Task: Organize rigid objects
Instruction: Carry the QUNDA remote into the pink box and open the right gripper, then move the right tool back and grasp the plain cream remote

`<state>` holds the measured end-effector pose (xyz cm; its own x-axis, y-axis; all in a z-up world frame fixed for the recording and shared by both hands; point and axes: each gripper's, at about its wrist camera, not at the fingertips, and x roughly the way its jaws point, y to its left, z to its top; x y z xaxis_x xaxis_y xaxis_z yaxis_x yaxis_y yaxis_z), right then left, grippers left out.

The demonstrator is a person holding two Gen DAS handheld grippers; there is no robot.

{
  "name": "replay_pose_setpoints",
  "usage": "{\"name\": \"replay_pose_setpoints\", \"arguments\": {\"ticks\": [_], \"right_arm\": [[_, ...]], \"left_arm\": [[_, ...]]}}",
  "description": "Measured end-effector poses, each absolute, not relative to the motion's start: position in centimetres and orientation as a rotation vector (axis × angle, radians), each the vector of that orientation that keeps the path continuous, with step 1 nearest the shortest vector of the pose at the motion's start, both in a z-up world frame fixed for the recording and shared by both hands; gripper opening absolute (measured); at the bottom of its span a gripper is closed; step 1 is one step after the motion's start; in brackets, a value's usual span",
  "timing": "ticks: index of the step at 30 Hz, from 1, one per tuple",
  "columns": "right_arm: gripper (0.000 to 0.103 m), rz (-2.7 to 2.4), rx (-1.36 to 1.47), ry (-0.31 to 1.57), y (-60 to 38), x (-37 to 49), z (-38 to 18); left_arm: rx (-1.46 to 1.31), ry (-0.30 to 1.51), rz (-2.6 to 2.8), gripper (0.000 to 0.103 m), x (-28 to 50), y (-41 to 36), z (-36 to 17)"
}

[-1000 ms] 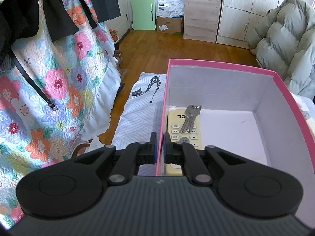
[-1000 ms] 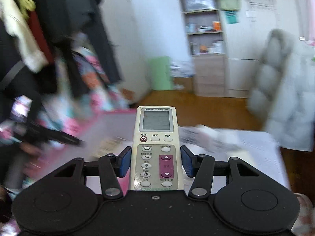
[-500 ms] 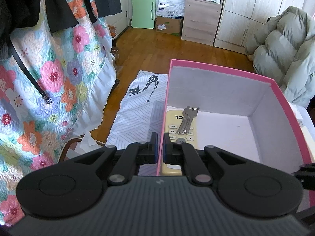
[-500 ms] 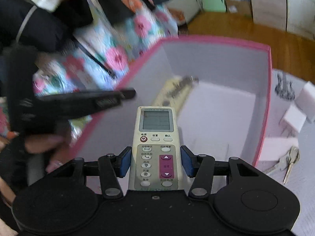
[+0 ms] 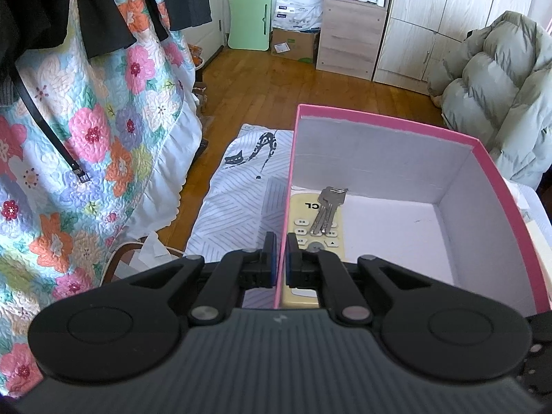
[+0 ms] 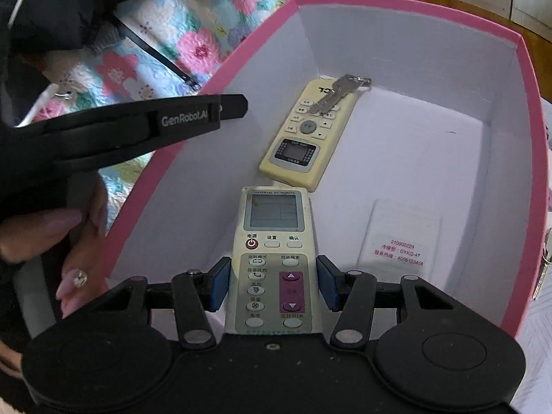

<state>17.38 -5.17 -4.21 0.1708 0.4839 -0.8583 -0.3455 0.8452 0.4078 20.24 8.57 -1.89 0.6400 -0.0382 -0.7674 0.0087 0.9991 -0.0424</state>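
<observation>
Left wrist view
Left claw [image 5: 280,262]: pinched narrow on the near left wall of the pink cardboard box with pale lilac lining [image 5: 483,158], one pad outside, one inside; steady across the last second.
Box contents: cream TCL remote with round grey button [image 5: 315,220] flat along the left wall of the box, bunch of silver keys [image 5: 326,208] lying across its upper half.
Outside the box: patterned white cloth with a black cat print [image 5: 241,186] just left of the box; floral quilt [image 5: 86,145] hanging further left.

Right wrist view
Right claw [image 6: 272,283]: half wide, blue pads clamped on the lower sides of the white air-conditioner remote with grey screen and red power button [image 6: 274,258].
Change: a second ago pointed out at the room, remote held level; now tipped down, remote's screen end hanging inside the box, just short of the cream remote's near end.
Contact: cannot tell whether the white remote touches the box floor.
Free floor: bare lilac patch right of the cream remote, a white labelled card [image 6: 400,238] lying near the right wall.
Person's hand [image 6: 74,241]: on the left claw's handle, outside the left wall of the box.
Meaning: carry looks finished, placing likely next; release beside the cream remote would keep the keys undisturbed.
</observation>
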Motion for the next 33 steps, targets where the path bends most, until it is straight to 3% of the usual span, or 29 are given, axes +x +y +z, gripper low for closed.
{"name": "replay_pose_setpoints", "arguments": {"ticks": [6, 12, 26, 30, 33], "right_arm": [[0.058, 0.589, 0.25, 1.361, -4.8, 18.5, -5.4], [0.058, 0.592, 0.242, 1.286, -4.7, 17.7, -4.5], [0.059, 0.472, -0.023, 0.747, -14.7, 7.8, 5.0], [0.08, 0.315, 0.024, 0.609, -20.1, 5.9, 6.2], [0.081, 0.209, 0.031, 0.577, -24.3, 5.4, 5.1]], "left_arm": [[-0.025, 0.872, -0.028, 0.003, 20.2, 8.6, -2.0], [-0.016, 0.872, -0.024, 0.003, 20.2, 8.6, -2.0], [-0.011, 0.87, -0.024, 0.004, 20.2, 8.5, -1.9], [-0.004, 0.868, -0.031, 0.004, 20.1, 8.3, -1.9], [0.015, 0.869, -0.018, 0.004, 20.2, 7.9, -1.8]]}}
